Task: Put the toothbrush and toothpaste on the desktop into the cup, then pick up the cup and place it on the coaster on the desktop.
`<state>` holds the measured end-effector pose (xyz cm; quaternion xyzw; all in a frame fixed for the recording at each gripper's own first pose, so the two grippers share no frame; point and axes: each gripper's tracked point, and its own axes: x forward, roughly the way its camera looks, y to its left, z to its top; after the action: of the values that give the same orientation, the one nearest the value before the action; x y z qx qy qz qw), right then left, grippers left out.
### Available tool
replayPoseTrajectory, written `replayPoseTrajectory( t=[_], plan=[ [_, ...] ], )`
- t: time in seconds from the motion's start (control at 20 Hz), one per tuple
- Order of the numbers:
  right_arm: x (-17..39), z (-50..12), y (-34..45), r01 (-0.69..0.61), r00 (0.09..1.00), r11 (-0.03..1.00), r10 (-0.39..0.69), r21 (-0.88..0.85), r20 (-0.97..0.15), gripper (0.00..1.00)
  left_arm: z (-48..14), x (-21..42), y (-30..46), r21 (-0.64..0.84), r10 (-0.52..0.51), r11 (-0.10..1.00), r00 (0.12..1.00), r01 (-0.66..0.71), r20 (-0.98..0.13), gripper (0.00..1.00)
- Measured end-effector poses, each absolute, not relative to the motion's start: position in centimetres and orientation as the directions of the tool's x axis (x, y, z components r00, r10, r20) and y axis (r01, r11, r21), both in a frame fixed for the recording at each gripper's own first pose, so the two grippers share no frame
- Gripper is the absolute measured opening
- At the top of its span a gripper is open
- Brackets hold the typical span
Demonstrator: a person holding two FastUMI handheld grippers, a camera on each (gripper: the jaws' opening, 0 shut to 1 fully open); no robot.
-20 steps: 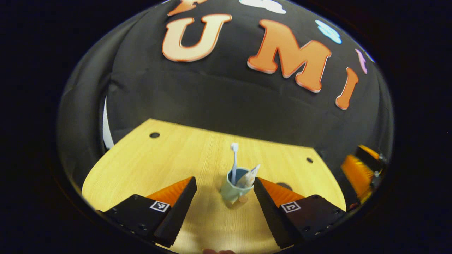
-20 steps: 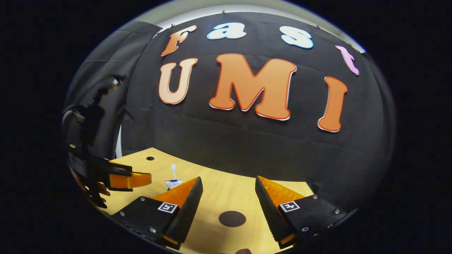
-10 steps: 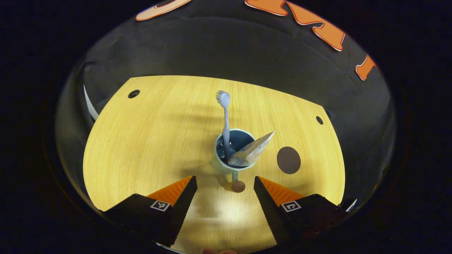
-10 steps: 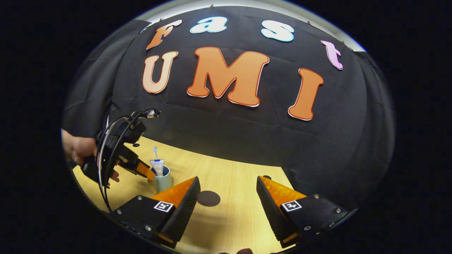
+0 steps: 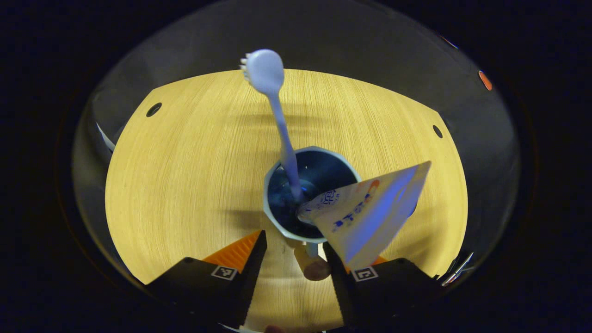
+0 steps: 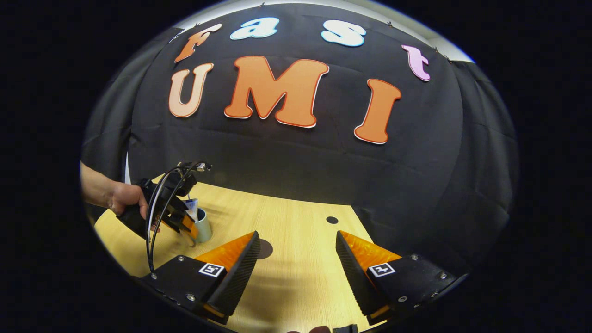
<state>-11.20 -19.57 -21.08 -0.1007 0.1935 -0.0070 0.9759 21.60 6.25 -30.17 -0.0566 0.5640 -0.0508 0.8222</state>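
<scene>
Your left gripper [image 5: 292, 249] hangs just above the near side of the cup [image 5: 311, 194], its fingers spread open and holding nothing, one on each side of the small handle [image 5: 312, 261] that sticks out toward you. The cup stands upright on the desk [image 5: 185, 175], with the toothbrush [image 5: 277, 120] leaning toward the far left and the toothpaste [image 5: 370, 210] leaning out over the right rim, so loading looks done and the lift is what remains.

I judge the cup hard, smooth and fairly light, but top-heavy with that load. Take it low on the handle or across the wall, squeeze firmly and keep it upright; a tilt could tip the soft tube out. The tube overhangs your right finger, so watch that you do not nudge it.

Your right gripper [image 6: 298, 254] waits well to the right over bare desk, fingers wide apart and empty. The coaster [image 6: 264, 248] peeks out as a dark patch beside its left finger, near the cup on its right
</scene>
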Motion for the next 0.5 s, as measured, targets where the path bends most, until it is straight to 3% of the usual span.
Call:
replayPoseTrajectory(
  t=[0.2, 0.35, 0.5],
  plan=[
    [-11.6, -21.2, -20.4, 0.006, 0.921, 0.982, -0.080, -0.191, -0.381, 0.97, -30.7, 21.7, 5.7, -0.153, -0.156, 0.988, 0.338, 0.038, -0.928, 0.54],
    [-12.1, -21.7, -21.0, 0.013, 0.915, 0.983, -0.085, -0.181, -0.395, 0.97, -30.8, 21.5, 5.4, -0.130, -0.144, 0.989, 0.326, 0.063, -0.934, 0.31],
    [-12.4, -21.7, -21.7, 0.018, 0.914, 0.982, -0.092, -0.186, -0.396, 0.98, -30.7, 21.9, 5.4, -0.115, -0.134, 0.991, 0.328, 0.075, -0.935, 0.27]
  ],
)
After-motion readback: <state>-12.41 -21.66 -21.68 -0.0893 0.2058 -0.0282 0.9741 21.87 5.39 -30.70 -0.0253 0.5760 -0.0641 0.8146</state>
